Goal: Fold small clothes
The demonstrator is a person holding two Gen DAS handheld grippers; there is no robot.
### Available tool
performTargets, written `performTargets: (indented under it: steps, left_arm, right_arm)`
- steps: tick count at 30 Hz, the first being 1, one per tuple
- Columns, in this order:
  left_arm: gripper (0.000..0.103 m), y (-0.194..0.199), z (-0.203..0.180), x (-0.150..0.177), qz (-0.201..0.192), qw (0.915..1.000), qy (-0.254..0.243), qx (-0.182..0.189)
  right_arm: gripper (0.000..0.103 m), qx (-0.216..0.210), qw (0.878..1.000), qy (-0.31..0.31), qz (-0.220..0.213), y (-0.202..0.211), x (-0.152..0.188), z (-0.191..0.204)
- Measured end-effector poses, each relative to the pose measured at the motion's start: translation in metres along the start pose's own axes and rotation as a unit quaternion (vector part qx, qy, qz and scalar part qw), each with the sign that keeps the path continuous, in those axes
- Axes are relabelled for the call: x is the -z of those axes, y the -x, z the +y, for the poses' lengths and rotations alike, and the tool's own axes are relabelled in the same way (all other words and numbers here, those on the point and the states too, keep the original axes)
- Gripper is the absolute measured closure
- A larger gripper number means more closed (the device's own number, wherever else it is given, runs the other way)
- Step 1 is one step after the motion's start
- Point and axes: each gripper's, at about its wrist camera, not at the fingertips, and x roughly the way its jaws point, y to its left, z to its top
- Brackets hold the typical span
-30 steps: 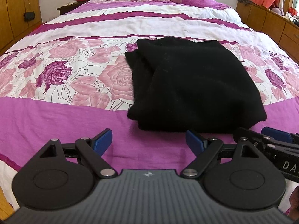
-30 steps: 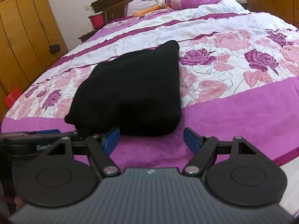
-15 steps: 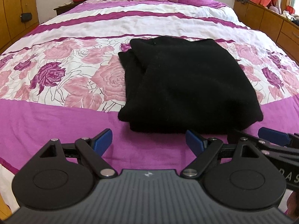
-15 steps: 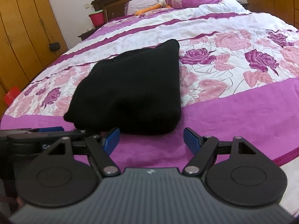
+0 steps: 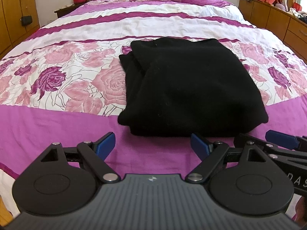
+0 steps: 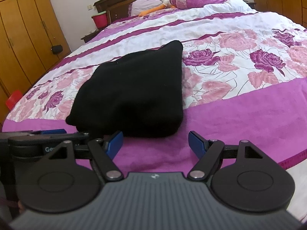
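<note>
Bed with floral quilt, black garment folded in a thick bundle at mid-bed, near edge on the purple band. I judge it could slump open if I nudge it: loose layers on its left side. Left hand-held gripper and right hand-held gripper both apart, empty, just short of its near edge.

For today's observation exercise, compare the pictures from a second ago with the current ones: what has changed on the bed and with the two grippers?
Little has changed. In the left wrist view the folded black garment sits slightly further left in the frame than it did a second ago, a small shift in viewpoint rather than in the garment. Nothing was gripped or released: the left gripper and right gripper remain open and empty, just short of the garment's near edge on the floral bedspread.
</note>
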Motion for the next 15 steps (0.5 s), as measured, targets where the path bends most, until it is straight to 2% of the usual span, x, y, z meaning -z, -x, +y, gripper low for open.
performTargets:
  steps: [15]
  left_arm:
    - [0.014,0.0005,-0.0009,-0.0001,0.001,1.0000,0.000,-0.002]
  right_arm:
    - [0.026,-0.002,1.000,0.001,-0.001,0.0032,-0.0007,0.0006]
